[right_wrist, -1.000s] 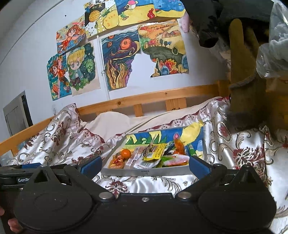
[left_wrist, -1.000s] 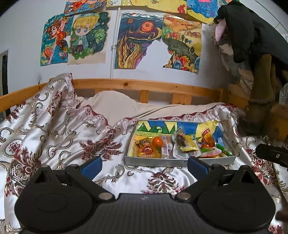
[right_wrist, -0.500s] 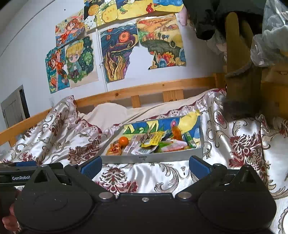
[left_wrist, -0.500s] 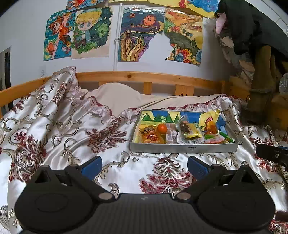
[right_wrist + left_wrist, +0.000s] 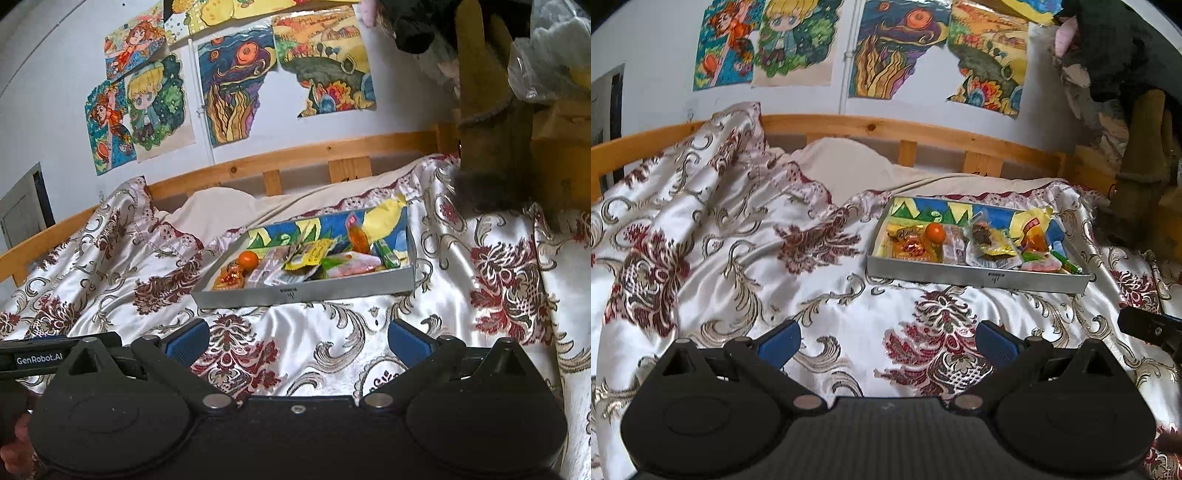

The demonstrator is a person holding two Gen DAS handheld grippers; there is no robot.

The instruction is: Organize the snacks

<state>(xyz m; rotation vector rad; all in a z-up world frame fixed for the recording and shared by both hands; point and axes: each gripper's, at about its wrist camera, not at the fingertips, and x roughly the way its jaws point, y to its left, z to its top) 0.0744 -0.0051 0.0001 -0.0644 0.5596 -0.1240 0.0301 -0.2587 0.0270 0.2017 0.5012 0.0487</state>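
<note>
Well ahead of each hand-held gripper — snack tray

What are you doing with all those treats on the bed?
A person is holding two grabbers, tidying snacks. Right now neither is holding anything: the left tool and the right tool both hang open above the bedspread, short of the box. The snacks are all in the box, including a small orange and a yellow packet.
</note>
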